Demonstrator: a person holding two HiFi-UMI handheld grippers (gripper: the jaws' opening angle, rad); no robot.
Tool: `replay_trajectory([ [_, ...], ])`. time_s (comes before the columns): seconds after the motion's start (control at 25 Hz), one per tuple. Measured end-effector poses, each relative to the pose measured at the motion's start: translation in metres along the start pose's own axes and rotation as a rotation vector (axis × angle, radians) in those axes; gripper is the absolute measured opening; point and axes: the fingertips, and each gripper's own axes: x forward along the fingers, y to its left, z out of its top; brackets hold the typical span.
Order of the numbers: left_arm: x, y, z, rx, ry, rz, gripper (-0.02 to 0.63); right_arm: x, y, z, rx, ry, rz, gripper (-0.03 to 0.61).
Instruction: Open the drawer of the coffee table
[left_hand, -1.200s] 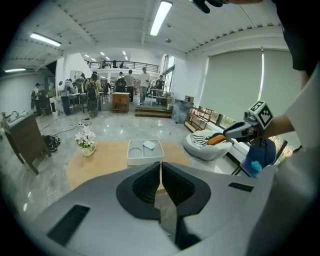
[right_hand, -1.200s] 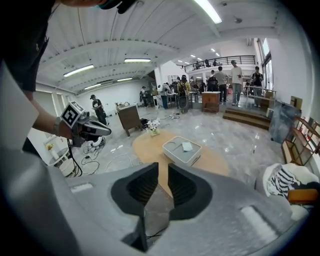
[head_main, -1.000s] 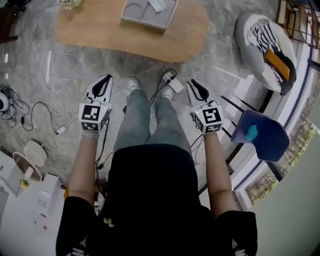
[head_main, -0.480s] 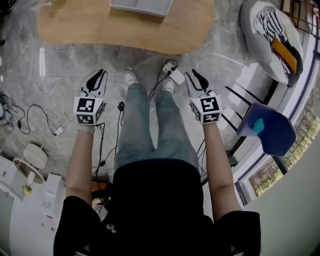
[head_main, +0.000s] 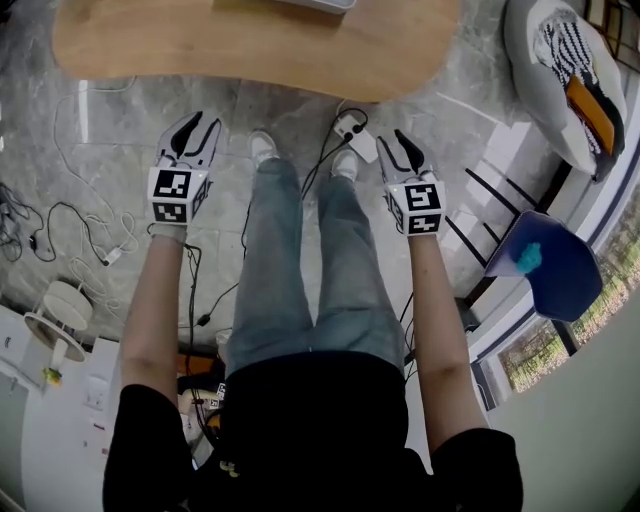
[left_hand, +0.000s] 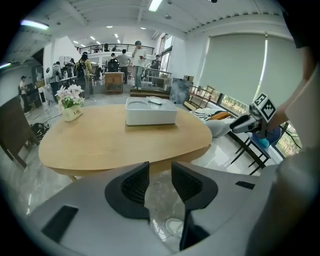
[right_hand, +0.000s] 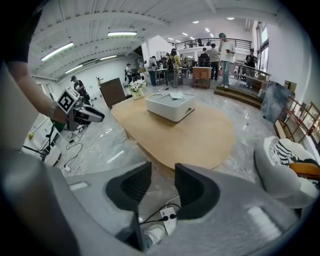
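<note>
The coffee table (head_main: 250, 50) has an oval wooden top and lies across the top of the head view; no drawer shows in any view. A white box-shaped tray (left_hand: 150, 112) stands on it. My left gripper (head_main: 195, 128) hangs over the floor short of the table's near edge, left of the person's legs. My right gripper (head_main: 405, 145) hangs level with it on the right. Both point down and forward at the table (left_hand: 100, 140) (right_hand: 190, 135). The jaws of each have just been opening and stand apart with nothing between them (left_hand: 160, 175) (right_hand: 163, 177).
A white power strip (head_main: 357, 140) with a black cable lies on the floor by the right foot. Loose cables (head_main: 60, 230) trail at the left. A blue chair (head_main: 545, 265) and a white beanbag (head_main: 565, 70) stand at the right. A flower pot (left_hand: 70, 107) sits on the table.
Both grippers have sunk toward the floor, staying side by side. Their jaws, shut a second ago, have parted. The table has slid toward the top of the head view.
</note>
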Motion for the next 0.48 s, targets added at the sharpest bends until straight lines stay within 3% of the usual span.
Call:
replay_trajectory([
  [0.28, 0.055, 0.03, -0.05, -0.002, 0.035, -0.018, 0.204, 0.054, -0.004, -0.029, -0.005, 0.002, -0.006, 0.187],
  [0.48, 0.088, 0.051, -0.079, 0.045, 0.057, -0.028, 0.246, 0.093, -0.007, -0.052, -0.019, 0.023, -0.01, 0.242],
])
